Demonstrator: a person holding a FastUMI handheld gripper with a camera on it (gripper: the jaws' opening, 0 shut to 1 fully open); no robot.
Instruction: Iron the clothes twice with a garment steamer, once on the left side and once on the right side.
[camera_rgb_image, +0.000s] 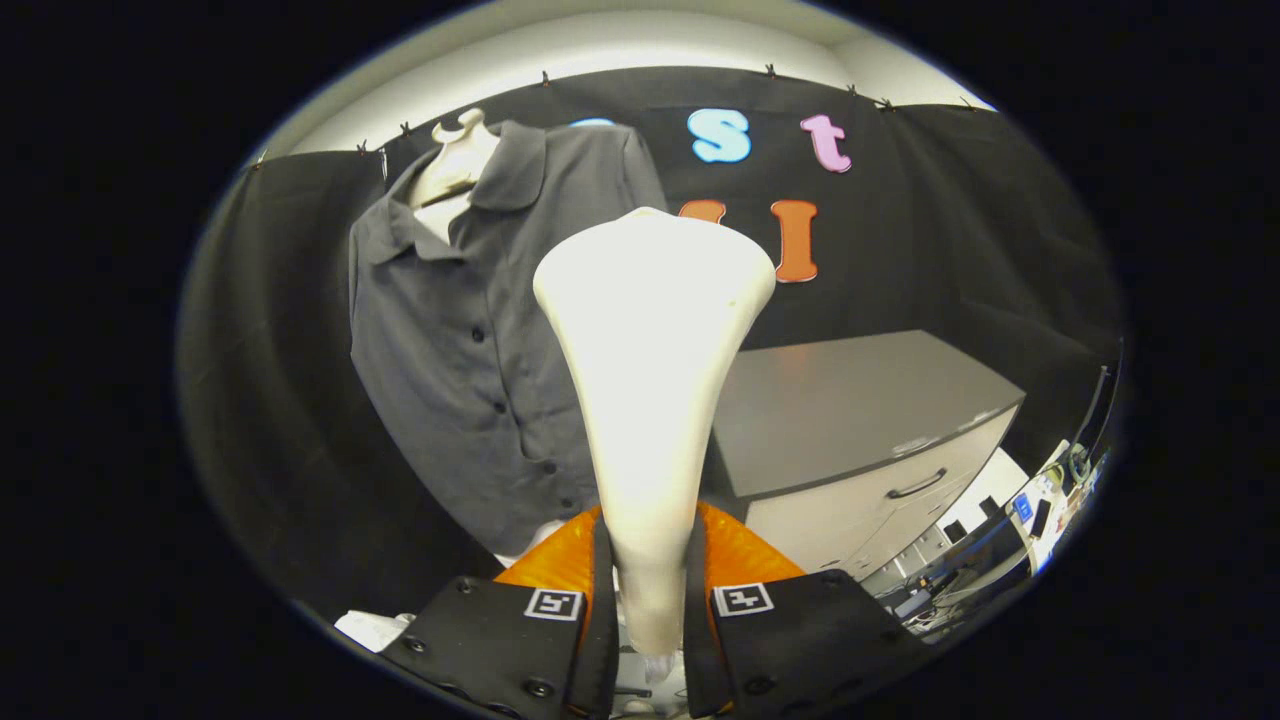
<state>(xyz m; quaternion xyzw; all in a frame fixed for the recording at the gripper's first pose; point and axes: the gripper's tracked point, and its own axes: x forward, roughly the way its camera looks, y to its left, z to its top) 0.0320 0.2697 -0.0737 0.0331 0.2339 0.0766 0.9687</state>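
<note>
Black cloth backs a grey shirt (480, 340) on a mannequin (455, 165); a grey cabinet (860, 420) stands beside it. Both fingers of the gripper (648, 600) clamp the white steamer (650, 380), its head before the shirt's buttoned front.

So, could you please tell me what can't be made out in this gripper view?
- The steamer, clamped in the tool: its front plate faces away.
- The shirt: the steamer hides one side, so contact is unclear.
- The mannequin: the shirt hides its body.
- The cabinet: near corner behind the steamer.

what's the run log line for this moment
claw: shut on steamer | steamer: upright, head ahead of shirt | shirt: buttoned, on mannequin | cabinet: beside shirt
</note>
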